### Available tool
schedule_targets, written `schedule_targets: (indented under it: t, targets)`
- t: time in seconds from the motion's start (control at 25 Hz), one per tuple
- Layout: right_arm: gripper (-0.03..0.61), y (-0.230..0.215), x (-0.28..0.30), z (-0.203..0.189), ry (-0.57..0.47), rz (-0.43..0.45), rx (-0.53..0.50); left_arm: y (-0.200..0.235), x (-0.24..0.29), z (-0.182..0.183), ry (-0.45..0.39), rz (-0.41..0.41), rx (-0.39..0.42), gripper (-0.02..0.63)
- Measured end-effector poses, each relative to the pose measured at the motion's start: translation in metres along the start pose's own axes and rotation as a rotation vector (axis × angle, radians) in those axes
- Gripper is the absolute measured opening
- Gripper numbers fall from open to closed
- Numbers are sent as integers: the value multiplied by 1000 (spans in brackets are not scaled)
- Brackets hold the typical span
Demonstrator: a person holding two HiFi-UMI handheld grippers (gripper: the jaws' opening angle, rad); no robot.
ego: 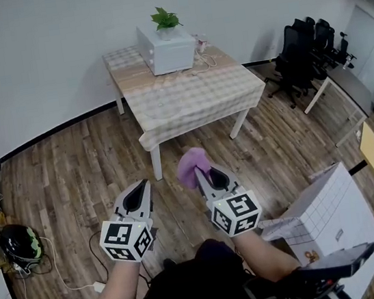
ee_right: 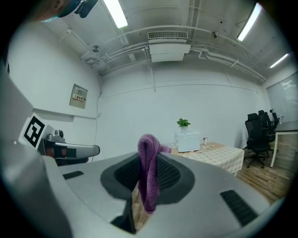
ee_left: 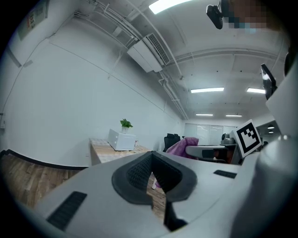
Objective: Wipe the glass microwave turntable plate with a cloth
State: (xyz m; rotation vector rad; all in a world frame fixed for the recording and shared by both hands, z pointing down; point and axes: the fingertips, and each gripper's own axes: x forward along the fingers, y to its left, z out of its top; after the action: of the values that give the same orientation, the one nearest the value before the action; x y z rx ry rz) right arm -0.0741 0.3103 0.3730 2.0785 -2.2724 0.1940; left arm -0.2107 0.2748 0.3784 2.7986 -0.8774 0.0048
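Evidently, a purple cloth [ego: 190,165] is pinched in the right gripper [ego: 206,176], ready for wiping, while the left gripper [ego: 140,189] is held closed and empty beside it.

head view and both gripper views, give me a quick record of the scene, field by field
left gripper: jaws together, nothing between them
right gripper: shut on the purple cloth
microwave: white, on the table, potted plant on top
glass turntable plate: not in view
position: both grippers held over the wood floor, short of the table
wiping: not begun
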Motion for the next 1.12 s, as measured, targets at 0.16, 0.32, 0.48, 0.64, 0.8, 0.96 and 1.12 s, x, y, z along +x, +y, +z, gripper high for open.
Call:
schedule_targets:
  t: [0.16,0.32,0.48,0.64,0.8,0.96,1.12]
  targets:
    - [72,8,-2,3,0,0,-6,0,-6,3,-5,-11,-5,2]
    - [72,8,-5,8,-10,-20,-6,-1,-13,3,-1,-19,-5,2]
    - [72,9,-5,13,-20,-27,-5,-2,-18,3,-2,-25,-1,2]
    - [72,17,-6,8,-8,-18,-3,3,-23,0,0,-19,-12,2]
    - [72,22,0,8,1,-12,-14,4,-25,1,-1,-26,-16,2]
    - [72,28,6,6,5,3,-21,9,-25,-3,-3,-19,-27,2]
    - [72,28,14,7,3,17,-24,13,-20,-2,-3,-17,-26,2]
